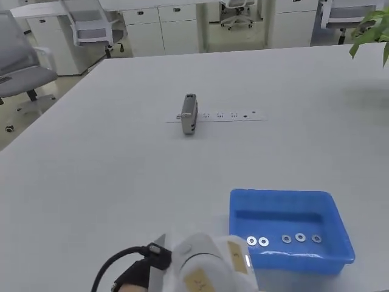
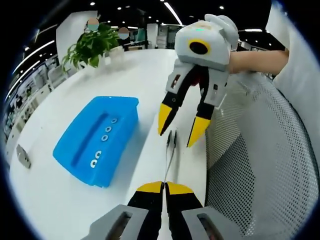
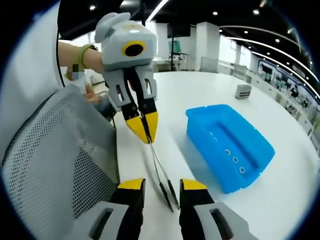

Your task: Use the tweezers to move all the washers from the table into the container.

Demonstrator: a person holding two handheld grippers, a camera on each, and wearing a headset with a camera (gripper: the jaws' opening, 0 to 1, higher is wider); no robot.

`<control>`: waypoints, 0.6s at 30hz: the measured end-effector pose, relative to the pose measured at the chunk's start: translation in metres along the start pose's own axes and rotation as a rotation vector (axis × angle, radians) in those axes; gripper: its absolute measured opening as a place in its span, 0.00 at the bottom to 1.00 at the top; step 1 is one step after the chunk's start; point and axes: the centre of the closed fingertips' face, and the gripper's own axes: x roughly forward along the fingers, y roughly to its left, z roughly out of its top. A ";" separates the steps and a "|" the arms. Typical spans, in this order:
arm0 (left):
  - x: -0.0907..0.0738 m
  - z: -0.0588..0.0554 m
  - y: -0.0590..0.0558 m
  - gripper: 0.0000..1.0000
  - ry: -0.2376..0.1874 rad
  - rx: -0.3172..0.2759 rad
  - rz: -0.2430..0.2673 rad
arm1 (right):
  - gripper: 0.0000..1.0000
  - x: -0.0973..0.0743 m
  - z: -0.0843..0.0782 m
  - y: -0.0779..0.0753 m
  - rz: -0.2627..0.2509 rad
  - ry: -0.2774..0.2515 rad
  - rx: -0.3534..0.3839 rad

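Note:
The metal tweezers [image 2: 170, 150] are held at their rear end by my left gripper [image 2: 165, 187], whose jaws are shut on them. My right gripper [image 2: 181, 125] faces it with jaws open, and the tweezer tips lie between its yellow fingertips. In the right gripper view the tweezers [image 3: 159, 170] run from the left gripper [image 3: 142, 127] down into the gap of my open right gripper [image 3: 162, 185]. The blue container [image 1: 279, 196] holds several washers [image 1: 285, 239] in a row. A gripper's white body [image 1: 206, 267] shows at the bottom edge of the head view.
A white power strip [image 1: 228, 115] with a grey adapter [image 1: 189, 114] lies mid-table. A mesh chair back [image 2: 250, 165] stands close beside the grippers at the table's near edge. A potted plant [image 2: 92, 45] sits at the far corner. Office chairs and cabinets stand beyond the table.

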 end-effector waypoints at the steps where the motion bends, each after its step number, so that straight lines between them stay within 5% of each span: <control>1: 0.001 -0.001 0.001 0.00 0.005 -0.002 0.001 | 0.24 -0.005 0.002 -0.001 -0.016 -0.023 0.012; 8: 0.007 -0.008 0.005 0.00 0.053 0.019 0.005 | 0.36 -0.058 0.003 -0.005 -0.133 -0.102 0.079; 13: 0.011 -0.012 0.006 0.00 0.080 0.030 0.002 | 0.47 -0.110 0.003 -0.035 -0.388 -0.146 0.024; 18: 0.014 -0.015 0.007 0.00 0.108 0.043 0.008 | 0.59 -0.148 0.003 -0.058 -0.536 -0.271 0.113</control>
